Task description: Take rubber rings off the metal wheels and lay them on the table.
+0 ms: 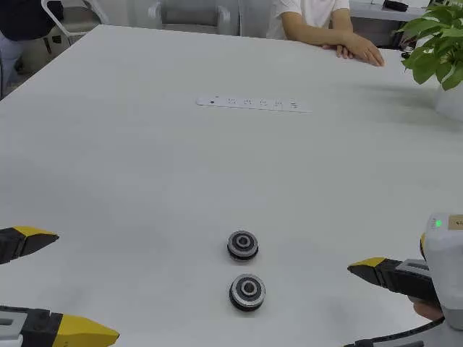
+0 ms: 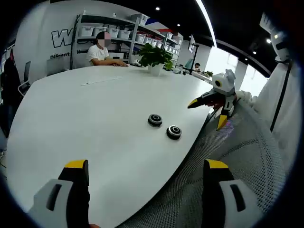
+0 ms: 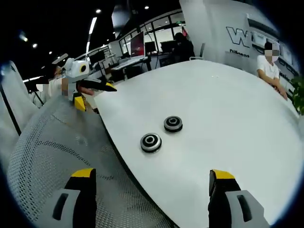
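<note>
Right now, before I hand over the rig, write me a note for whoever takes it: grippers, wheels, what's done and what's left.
Left gripper: open, empty, left of the wheels and apart from them.
Right gripper: open, empty, right of the wheels and apart from them.
Near wheel and far wheel lie close together on the white table, near its front edge, between the grippers.
Done: nothing; both wheels appear to wear their black rubber rings.
Left: pull off both rings and lay them on the table.

The left claw (image 2: 146, 165) and right claw (image 3: 151, 173) are black, yellow-tipped.
</note>
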`<state>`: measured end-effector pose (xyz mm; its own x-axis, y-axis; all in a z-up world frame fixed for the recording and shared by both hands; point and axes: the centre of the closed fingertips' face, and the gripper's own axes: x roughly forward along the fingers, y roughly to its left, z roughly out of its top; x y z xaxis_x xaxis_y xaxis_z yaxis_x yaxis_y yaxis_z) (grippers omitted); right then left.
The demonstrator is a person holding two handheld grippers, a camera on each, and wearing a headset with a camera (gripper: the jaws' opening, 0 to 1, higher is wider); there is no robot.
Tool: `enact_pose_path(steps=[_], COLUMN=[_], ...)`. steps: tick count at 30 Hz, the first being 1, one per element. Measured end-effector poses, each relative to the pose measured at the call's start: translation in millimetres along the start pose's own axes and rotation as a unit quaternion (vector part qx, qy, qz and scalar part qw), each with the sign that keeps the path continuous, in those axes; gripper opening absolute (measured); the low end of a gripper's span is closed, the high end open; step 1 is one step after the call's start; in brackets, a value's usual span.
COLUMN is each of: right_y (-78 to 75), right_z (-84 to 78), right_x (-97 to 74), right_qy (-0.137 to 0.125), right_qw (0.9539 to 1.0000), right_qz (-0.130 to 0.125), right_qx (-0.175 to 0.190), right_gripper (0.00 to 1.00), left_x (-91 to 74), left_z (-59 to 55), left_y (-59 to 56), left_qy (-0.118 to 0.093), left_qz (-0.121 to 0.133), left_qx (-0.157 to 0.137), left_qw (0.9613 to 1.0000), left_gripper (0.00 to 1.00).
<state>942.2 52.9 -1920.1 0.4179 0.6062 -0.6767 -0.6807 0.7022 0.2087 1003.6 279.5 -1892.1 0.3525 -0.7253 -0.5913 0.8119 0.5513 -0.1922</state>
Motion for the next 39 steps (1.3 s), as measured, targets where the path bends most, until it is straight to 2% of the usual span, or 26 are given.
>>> enact_pose_path(steps=[3, 19, 33, 39], right_y=[0.1, -0.7, -1.5, -2.0], right_z=[-0.1, -1.7, -0.5, -1.3], right_x=[0.5, 0.3, -0.1, -0.3], right_qy=[-0.001, 0.003, -0.004, 0.000], right_qw=[1.0000, 1.0000, 0.9999, 1.0000], right_qz=[0.002, 0.000, 0.000, -0.003], right_qx=[0.002, 0.004, 0.011, 0.009], right_gripper=[0.95, 0.94, 0.93, 0.92], left_x=[1.3, 0.8, 2.1, 1.7], left_z=[-3.8, -2.7, -8.2, -7.2], left_y=[-2.5, -3.0, -5.1, -4.6], left_qy=[0.012, 0.008, 0.024, 0.022], left_qz=[-0.006, -0.006, -0.011, -0.010], left_qx=[0.000, -0.004, 0.000, 0.001], left_qw=[0.9999, 0.9999, 0.9996, 0.9997], left_gripper=[0.98, 0.98, 0.98, 0.98])
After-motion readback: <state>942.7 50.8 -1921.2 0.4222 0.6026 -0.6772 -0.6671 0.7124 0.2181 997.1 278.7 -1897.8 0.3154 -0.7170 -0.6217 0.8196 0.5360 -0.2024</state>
